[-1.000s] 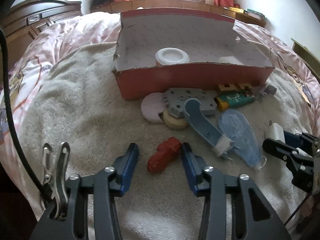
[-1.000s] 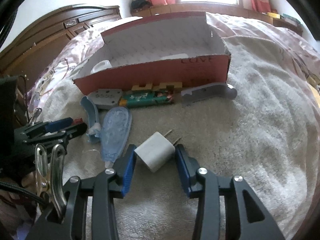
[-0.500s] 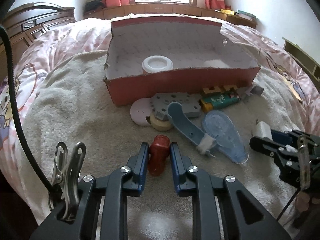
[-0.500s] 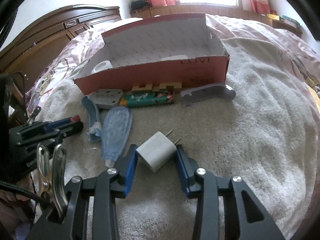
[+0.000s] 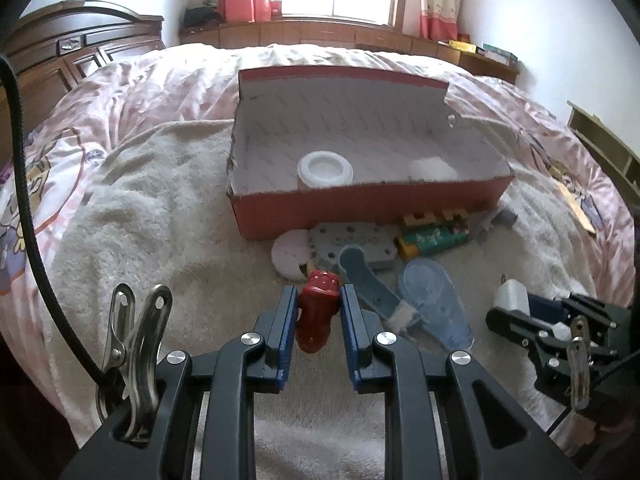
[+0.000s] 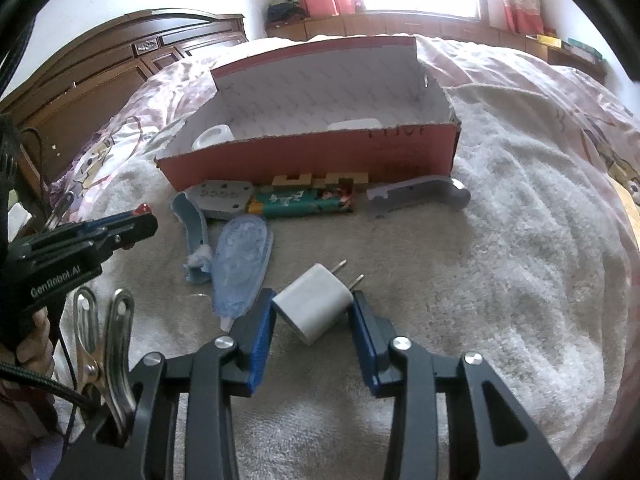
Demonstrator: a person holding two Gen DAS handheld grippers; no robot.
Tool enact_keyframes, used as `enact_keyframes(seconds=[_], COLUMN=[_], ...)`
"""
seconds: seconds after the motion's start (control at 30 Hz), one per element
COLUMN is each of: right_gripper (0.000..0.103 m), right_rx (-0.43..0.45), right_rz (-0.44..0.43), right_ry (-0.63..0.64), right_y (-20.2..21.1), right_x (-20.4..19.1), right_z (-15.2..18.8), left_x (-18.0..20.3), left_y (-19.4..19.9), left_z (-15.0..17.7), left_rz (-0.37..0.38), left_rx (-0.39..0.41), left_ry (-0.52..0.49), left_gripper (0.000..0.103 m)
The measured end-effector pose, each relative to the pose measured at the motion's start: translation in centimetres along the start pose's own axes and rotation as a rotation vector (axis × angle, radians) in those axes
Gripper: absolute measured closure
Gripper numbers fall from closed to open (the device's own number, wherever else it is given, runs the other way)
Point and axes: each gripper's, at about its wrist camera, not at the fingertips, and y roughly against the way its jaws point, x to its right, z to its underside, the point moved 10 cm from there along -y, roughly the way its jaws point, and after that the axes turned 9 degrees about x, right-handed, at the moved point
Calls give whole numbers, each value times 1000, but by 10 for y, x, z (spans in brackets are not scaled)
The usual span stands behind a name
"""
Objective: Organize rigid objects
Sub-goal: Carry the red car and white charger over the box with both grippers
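**Both tools loaded, box waiting ahead**

Your left tool is clamped on the red toy piece; its blue pads press the piece from both sides, having just closed on it, and the piece stands roughly upright between them, clear of the cream towel spread over the bed. Your right tool grips the white plug adapter, tilted, with its two metal prongs pointing up and away toward the box.

The red cardboard box sits on the towel straight ahead of you, open at the top, its lid flap standing up behind. Inside you can see a white round lid toward the left and a white block toward the right.

Just in front of the box's near wall lie the things not yet sorted: a pale pink disc, a grey perforated plate, a curved blue handle resting partly on that plate, a clear blue oval case beside the handle, a green pack, a yellow wooden piece tight against the box wall, and a grey flat tool to the right.

In the right wrist view your left tool shows at the left edge, with the red piece peeping from its tip.
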Motion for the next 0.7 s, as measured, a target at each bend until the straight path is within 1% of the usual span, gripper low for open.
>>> enact_keyframes(seconds=[0.3,0.43,0.7], right_gripper=[64,64,64], right_rx=[24,44,85], right_rz=[-7,-9,-11], right_ry=[7,14,42], right_y=[5,6,5], right_x=[1,3,0], right_z=[-21,-36,-69], left_x=[6,5,1], left_y=[2,0,-12], left_z=[-31,-44,-66], left_rz=[-6,-13,-25], left_rx=[44,62,70], left_ry=[-9,-7,5], left_gripper=[81,81,81])
